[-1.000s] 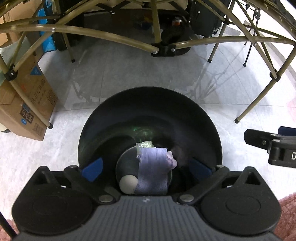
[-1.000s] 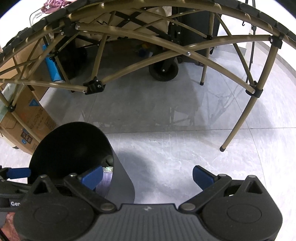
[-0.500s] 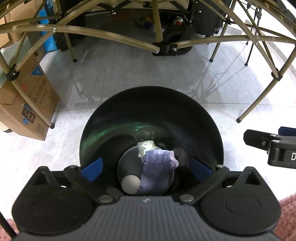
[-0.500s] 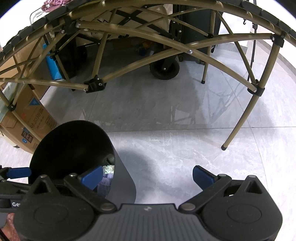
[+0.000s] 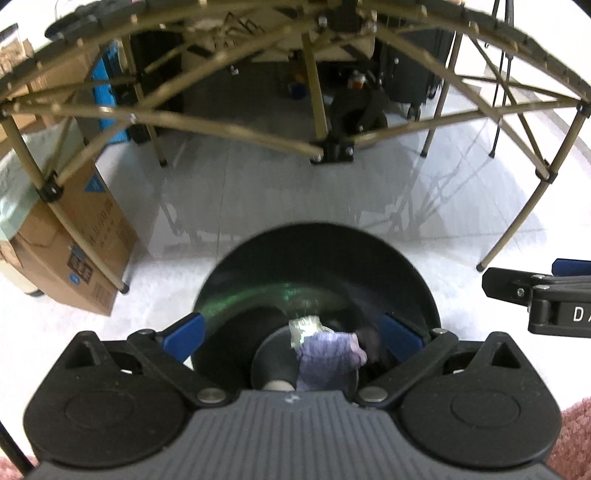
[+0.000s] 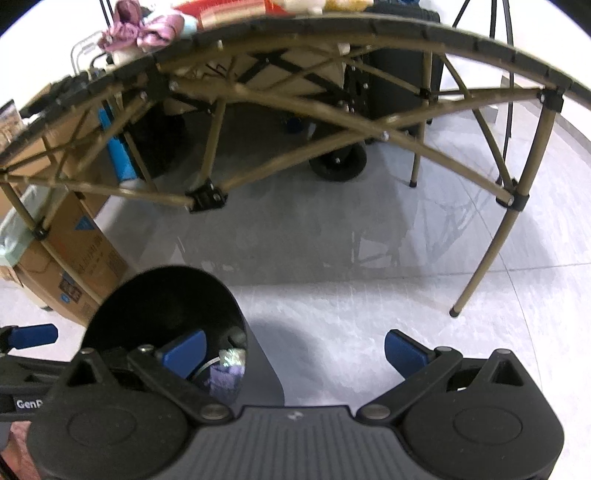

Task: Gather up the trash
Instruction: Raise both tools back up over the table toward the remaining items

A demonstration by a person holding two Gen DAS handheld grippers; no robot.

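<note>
At the far left a cardboard box [image 5: 77, 251] stands on the pale tiled floor [image 5: 258, 199], partly behind a leg of the folding frame [image 5: 229, 129] of tan tubes that arches across the far half of both views. Right of the box, near the cameras, sits a black bin [image 5: 317, 258], round and open at the top.

The left hand-held gripper [image 5: 291, 334] hangs directly over the bin's mouth, its two blue-tipped fingers [image 5: 184, 332] spread wide with nothing between them. Down inside the bin, on its bottom, lies the trash: a purple cloth [image 5: 325, 360] with a small crumpled clear wrapper [image 5: 304, 328] touching its far edge, and just left of the cloth a pale round thing, mostly hidden by the gripper body.

In the right wrist view the same bin [image 6: 166, 295] stands at the near left, with the cloth [image 6: 221, 380] and the wrapper [image 6: 232, 356] showing through its mouth. The right hand-held gripper [image 6: 295, 350] is just right of the bin, over bare floor [image 6: 351, 314]; its fingers [image 6: 406, 352] are also spread apart and hold nothing, the left one overlapping the bin's rim in the picture. In the left wrist view its black side [image 5: 535, 299] shows at the right edge, level with the bin.

Farther right, one frame leg [image 6: 484, 254] meets the floor. On the tabletop [image 6: 332, 22] that the frame carries, far up, lie pink fabric [image 6: 140, 31] and other colourful items too blurred to tell.
</note>
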